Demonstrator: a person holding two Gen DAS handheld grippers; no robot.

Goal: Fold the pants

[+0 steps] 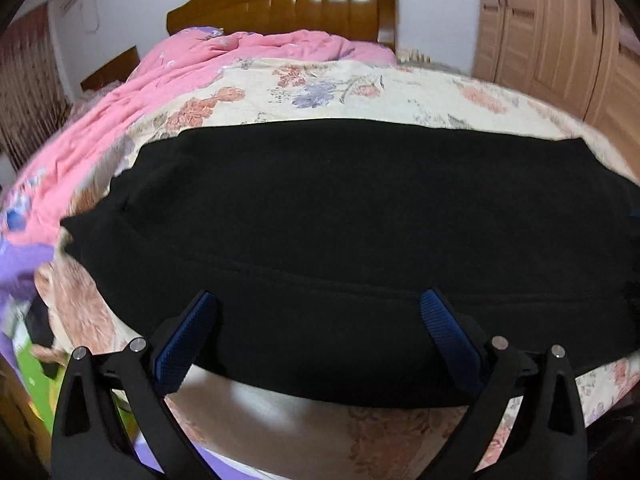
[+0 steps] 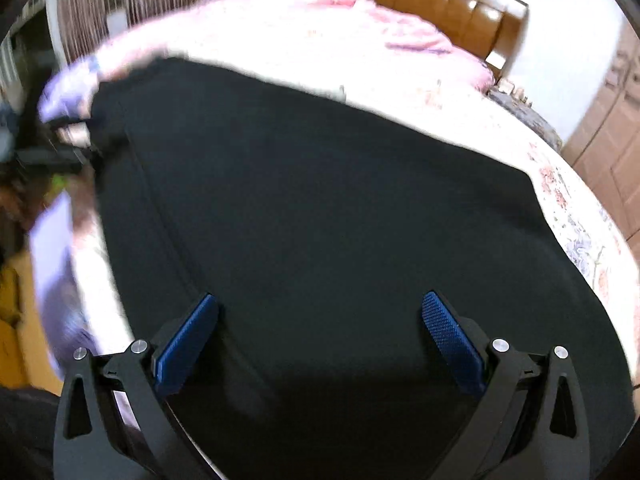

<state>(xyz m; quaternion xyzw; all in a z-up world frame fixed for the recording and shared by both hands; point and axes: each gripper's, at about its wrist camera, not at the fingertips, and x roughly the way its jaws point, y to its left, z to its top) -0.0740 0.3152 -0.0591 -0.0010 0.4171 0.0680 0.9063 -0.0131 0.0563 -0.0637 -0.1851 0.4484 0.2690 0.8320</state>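
Left wrist view: black pants [image 1: 340,232] lie spread flat across a bed, on a cream floral sheet [image 1: 320,88]. The cloth forms a broad dark band running from the left side of the bed to the right edge of the view, with a seam line crossing it nearer the camera. The left gripper [image 1: 320,300] sits just above the near edge of the pants, its two blue-padded fingers [image 1: 188,340] set wide apart with nothing between them. A crumpled pink quilt [image 1: 168,76] lies along the far left of the bed, in front of a wooden headboard [image 1: 288,0]. A light wooden wardrobe [image 1: 552,28] stands at the right.

Right wrist view: the same pants [image 2: 320,220] fill most of the picture, lying flat on the sheet [image 2: 560,184], with a long seam running down their left part. The right gripper [image 2: 320,304] hangs over the near part of the cloth, jaws wide and empty. The left gripper [image 2: 64,152] appears blurred at the far left corner of the pants; its state cannot be told from this view. The headboard [image 2: 460,4] stands at the upper right.
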